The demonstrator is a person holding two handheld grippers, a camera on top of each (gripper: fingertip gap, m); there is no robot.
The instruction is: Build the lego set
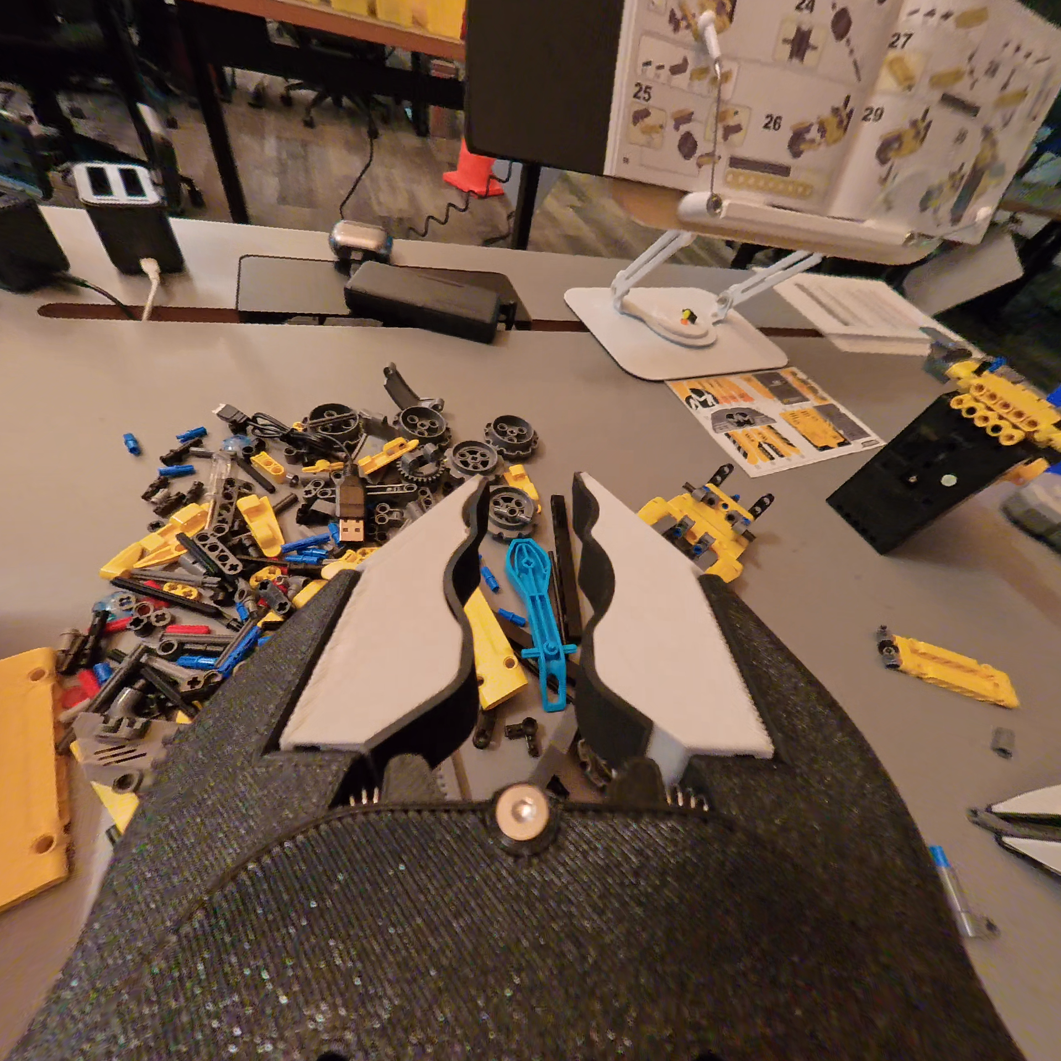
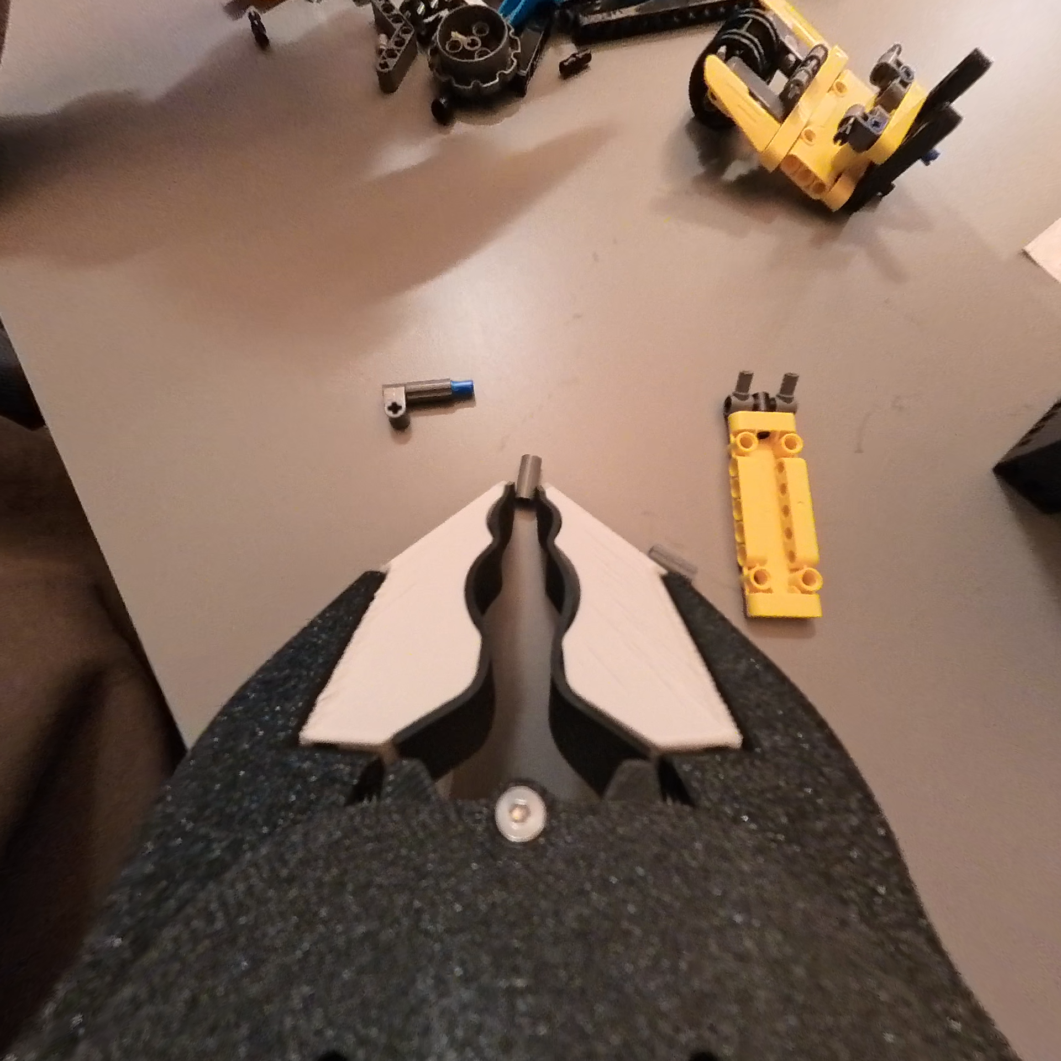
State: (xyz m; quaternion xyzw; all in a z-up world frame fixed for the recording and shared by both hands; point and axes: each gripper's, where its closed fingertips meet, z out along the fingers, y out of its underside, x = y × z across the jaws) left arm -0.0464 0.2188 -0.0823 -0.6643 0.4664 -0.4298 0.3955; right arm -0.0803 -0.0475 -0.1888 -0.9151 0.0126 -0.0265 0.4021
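My left gripper [image 1: 528,488] is open and empty, hovering over the right edge of a pile of loose building-toy parts [image 1: 252,551]. A grey wheel [image 1: 508,511] and a blue lever tool [image 1: 539,608] lie between its fingers. A yellow sub-assembly [image 1: 700,528] sits just right of its right finger. My right gripper [image 2: 525,491] is shut on a small grey tube [image 2: 528,475], which sticks out past the fingertips just above the grey table. A grey connector with a blue pin [image 2: 428,396] lies ahead to the left. A yellow panel with grey pins [image 2: 772,517] lies to the right.
An open instruction booklet [image 1: 804,92] stands on a white stand [image 1: 677,333] at the back right. A sticker sheet [image 1: 775,419] and a black block holding a yellow assembly [image 1: 941,476] lie right. A black box [image 1: 425,298] sits at the back. A yellow plate [image 1: 28,769] lies at the left edge. There is about 30 cm between the tips of the two grippers. The yellow sub-assembly [image 1: 700,528] sits 15 cm or so from the ends of my left fingers.
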